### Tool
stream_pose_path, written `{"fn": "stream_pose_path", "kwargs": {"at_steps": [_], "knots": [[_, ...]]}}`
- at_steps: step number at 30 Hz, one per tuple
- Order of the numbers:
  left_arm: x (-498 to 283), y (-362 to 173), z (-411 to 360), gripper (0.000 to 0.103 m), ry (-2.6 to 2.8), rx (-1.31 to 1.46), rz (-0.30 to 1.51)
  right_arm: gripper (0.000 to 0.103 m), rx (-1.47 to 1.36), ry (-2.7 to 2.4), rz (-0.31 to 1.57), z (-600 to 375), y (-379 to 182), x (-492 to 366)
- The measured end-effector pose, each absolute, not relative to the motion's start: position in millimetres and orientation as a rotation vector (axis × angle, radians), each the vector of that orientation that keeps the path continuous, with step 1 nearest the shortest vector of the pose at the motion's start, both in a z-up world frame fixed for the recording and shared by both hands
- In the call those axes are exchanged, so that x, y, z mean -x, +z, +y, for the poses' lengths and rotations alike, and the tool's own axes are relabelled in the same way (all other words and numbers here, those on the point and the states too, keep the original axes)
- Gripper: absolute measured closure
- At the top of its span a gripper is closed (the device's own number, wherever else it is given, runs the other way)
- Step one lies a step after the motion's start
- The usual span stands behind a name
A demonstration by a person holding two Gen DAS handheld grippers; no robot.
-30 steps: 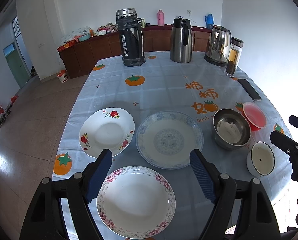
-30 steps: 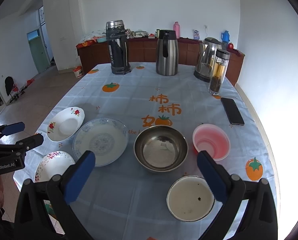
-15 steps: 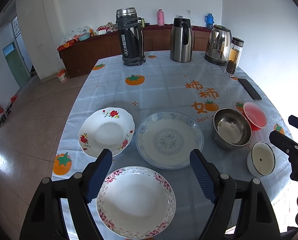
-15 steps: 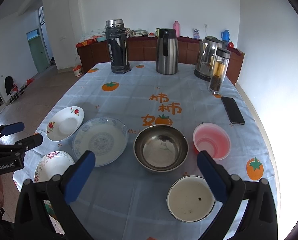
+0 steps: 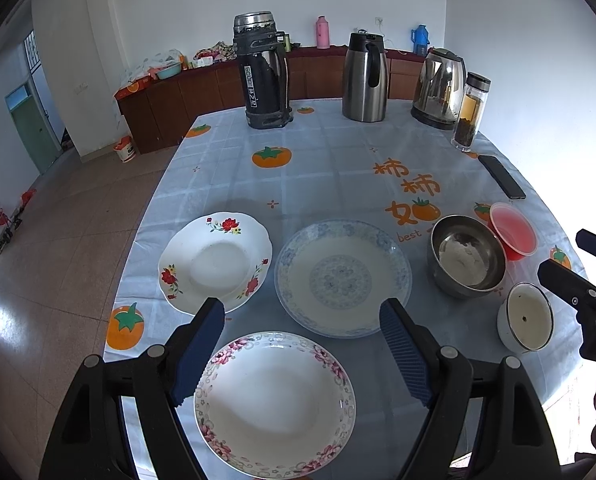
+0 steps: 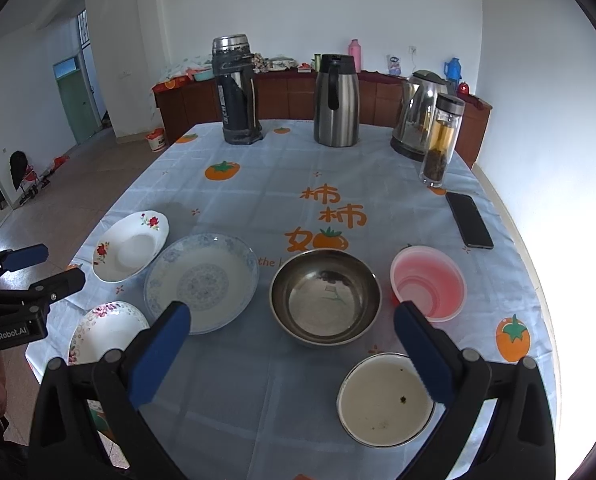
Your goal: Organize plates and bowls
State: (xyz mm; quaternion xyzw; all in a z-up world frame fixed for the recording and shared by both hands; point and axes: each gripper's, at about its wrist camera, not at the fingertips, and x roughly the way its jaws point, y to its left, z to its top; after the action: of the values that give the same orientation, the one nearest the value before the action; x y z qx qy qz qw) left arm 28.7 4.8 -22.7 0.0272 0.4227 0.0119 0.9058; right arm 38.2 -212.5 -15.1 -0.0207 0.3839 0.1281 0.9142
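White lettering on the black body of the left gripper (image 6: 34, 264), seen from the right wrist, reads "GenRobot.AI". The tablecloth (image 5: 338, 168) carries orange Chinese characters "柿柿如" followed by an orange fruit picture; below them small orange print reads "best" in the left wrist view and "the" in the right. The black thermos (image 5: 263, 76) bears a vertical white label, too blurred to read.
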Motion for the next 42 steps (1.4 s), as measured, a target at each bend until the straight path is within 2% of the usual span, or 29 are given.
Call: {"fn": "stream_pose_path", "kwargs": {"at_steps": [10, 23, 28, 30, 36, 39, 42], "knots": [[-27.5, -28.8, 22.6, 0.021, 0.052, -0.045, 0.913, 0.0, 0.042, 0.306, 0.829, -194.3, -27.9, -47.1], [-11.7, -81.1, 82.8, 0.021, 0.162, 0.016, 1.082, 0.002, 0.075, 0.482, 1.049, -141.9, -87.1, -58.4], [-6.1, -108.5, 113.9, 0.021, 0.213, 0.071, 1.152, 0.021, 0.115, 0.578, 1.153, -110.3, -116.5, -57.4], [-3.8, -116.3, 123.4, 0.021, 0.227, 0.088, 1.168, 0.023, 0.129, 0.602, 1.172, -100.8, -122.9, -56.4], [-0.7, -135.5, 139.1, 0.022, 0.216, 0.126, 1.217, 0.047, 0.146, 0.665, 1.198, -75.7, -131.5, -57.7], [0.1, -141.7, 139.9, 0.035, 0.185, 0.124, 1.231, 0.051, 0.158, 0.668, 1.209, -65.3, -136.6, -56.6], [-0.2, -150.1, 141.0, 0.047, 0.162, 0.135, 1.254, 0.062, 0.169, 0.666, 1.239, -58.1, -147.4, -56.3]]}}
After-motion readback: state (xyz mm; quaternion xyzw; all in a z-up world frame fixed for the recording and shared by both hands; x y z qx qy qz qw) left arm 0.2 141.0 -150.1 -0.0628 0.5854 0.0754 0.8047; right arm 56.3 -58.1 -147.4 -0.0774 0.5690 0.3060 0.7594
